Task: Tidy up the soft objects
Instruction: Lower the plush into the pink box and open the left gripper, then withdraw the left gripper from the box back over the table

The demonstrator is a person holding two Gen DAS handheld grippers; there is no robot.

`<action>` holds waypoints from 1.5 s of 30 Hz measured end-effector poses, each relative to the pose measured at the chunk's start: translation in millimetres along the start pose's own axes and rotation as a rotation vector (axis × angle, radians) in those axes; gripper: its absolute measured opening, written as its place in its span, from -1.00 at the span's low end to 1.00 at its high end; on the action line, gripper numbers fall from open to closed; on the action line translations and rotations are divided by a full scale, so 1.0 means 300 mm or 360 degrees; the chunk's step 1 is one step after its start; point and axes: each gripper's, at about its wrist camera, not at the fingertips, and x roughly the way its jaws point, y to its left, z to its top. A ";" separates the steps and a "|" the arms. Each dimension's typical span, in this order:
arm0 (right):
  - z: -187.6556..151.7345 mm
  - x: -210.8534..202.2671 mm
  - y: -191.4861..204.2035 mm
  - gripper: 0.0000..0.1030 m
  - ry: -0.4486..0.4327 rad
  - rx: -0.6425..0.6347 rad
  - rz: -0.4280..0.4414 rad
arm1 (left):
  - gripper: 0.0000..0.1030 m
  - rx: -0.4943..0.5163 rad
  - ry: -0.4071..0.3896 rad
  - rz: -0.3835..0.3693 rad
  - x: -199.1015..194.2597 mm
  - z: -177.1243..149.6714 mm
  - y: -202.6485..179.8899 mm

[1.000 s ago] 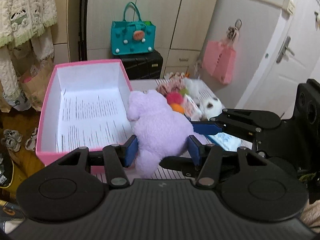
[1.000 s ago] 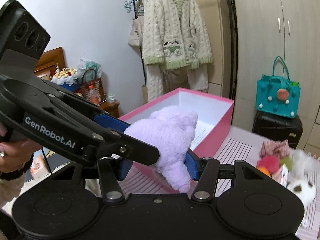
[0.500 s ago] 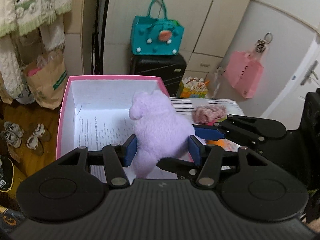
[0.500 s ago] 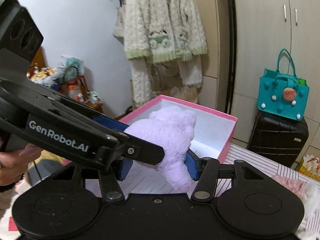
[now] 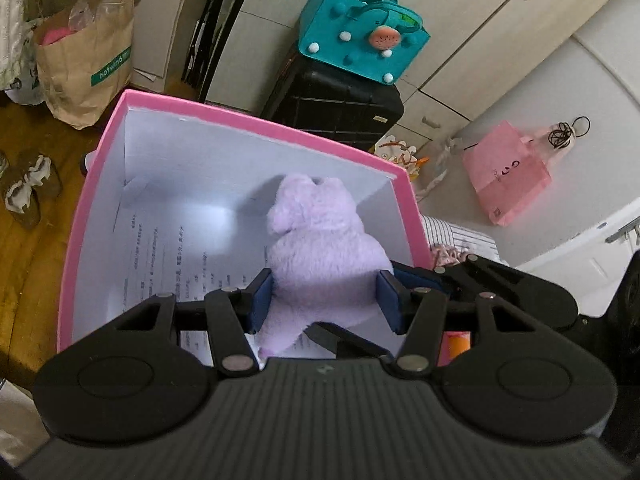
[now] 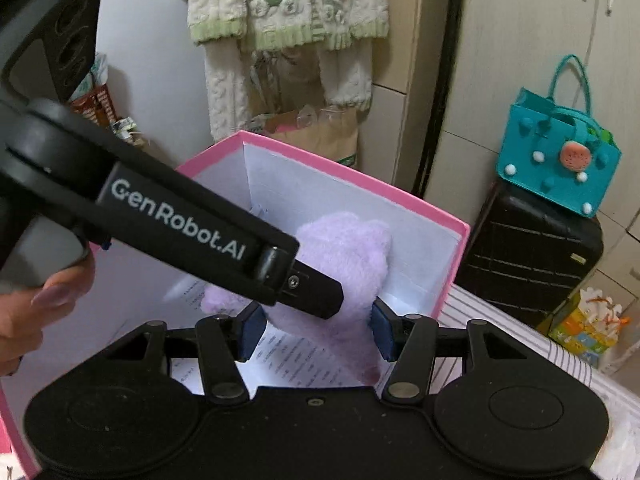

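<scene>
Plush fills both of my claws: a lilac stuffed animal (image 5: 320,248), soft and rounded, gripped at once from two sides. My left claw (image 5: 324,300) has its blue pads pressed into the toy's flanks, jaws about half apart around the body, one plush leg dangling below. My right claw (image 6: 312,330) clamps the same toy from the other side, its pads sunk into the fur, though the left claw's black arm crosses in front and hides part of that grip. The toy hangs over the open pink box (image 5: 248,120), inside its rim, near the far right corner; whether it touches the bottom I cannot tell. Printed paper (image 5: 168,252) lines the box floor. The box sits on a striped tabletop (image 6: 496,328). Beyond it, a teal felt bag (image 5: 360,28) rests on a black suitcase (image 5: 336,108), a pink bag (image 5: 508,176) hangs on the right, and a brown paper bag (image 5: 84,60) stands on the wooden floor.
</scene>
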 end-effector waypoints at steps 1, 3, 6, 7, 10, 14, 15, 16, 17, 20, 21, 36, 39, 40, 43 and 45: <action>0.004 0.004 -0.002 0.17 0.0007 -0.0023 0.0012 | 0.05 0.0018 0.0001 0.0004 0.001 0.002 0.000; 0.010 0.010 -0.002 0.17 0.0031 -0.0088 0.0030 | 0.04 0.0072 0.0013 0.0031 0.000 0.005 -0.008; 0.016 0.023 0.020 0.17 0.0043 -0.0188 -0.0001 | 0.02 0.0078 0.0022 0.0036 0.007 0.017 0.001; 0.023 0.031 0.028 0.17 0.0053 -0.0219 -0.0015 | 0.02 0.0063 0.0027 0.0032 0.011 0.021 0.010; 0.026 0.053 0.051 0.17 0.0073 -0.0290 -0.0066 | 0.03 0.0033 0.0040 0.0031 0.024 0.025 0.033; 0.022 0.079 0.070 0.18 0.0113 -0.0332 -0.0135 | 0.02 0.0032 0.0054 0.0056 0.047 0.019 0.038; 0.021 0.082 0.070 0.18 0.0124 -0.0328 -0.0149 | 0.03 0.0032 0.0056 0.0060 0.053 0.019 0.038; 0.023 0.088 0.074 0.18 0.0128 -0.0342 -0.0171 | 0.04 0.0023 0.0052 0.0057 0.057 0.018 0.040; 0.024 0.087 0.079 0.20 0.0132 -0.0357 -0.0199 | 0.06 0.0011 0.0052 0.0055 0.063 0.020 0.040; 0.025 0.072 0.091 0.30 0.0106 -0.0381 -0.0229 | 0.07 0.0036 0.0033 0.0076 0.058 0.010 0.026; 0.020 0.063 0.094 0.30 0.0102 -0.0391 -0.0233 | 0.07 0.0062 0.0023 0.0092 0.052 0.004 0.018; -0.071 -0.149 0.036 0.27 -0.0111 -0.0230 -0.0018 | 0.27 0.0356 -0.0078 0.0336 -0.106 -0.096 -0.068; -0.095 -0.205 0.049 0.27 -0.0127 -0.0229 0.0021 | 0.29 0.0469 -0.0101 0.0424 -0.165 -0.135 -0.113; -0.099 -0.219 0.052 0.27 -0.0128 -0.0230 0.0033 | 0.30 0.0497 -0.0104 0.0441 -0.185 -0.145 -0.128; -0.120 -0.263 0.071 0.27 -0.0116 -0.0236 0.0052 | 0.30 0.0552 -0.0088 0.0469 -0.247 -0.180 -0.169; -0.133 -0.299 0.085 0.27 -0.0112 -0.0230 0.0071 | 0.30 0.0550 -0.0069 0.0468 -0.288 -0.201 -0.188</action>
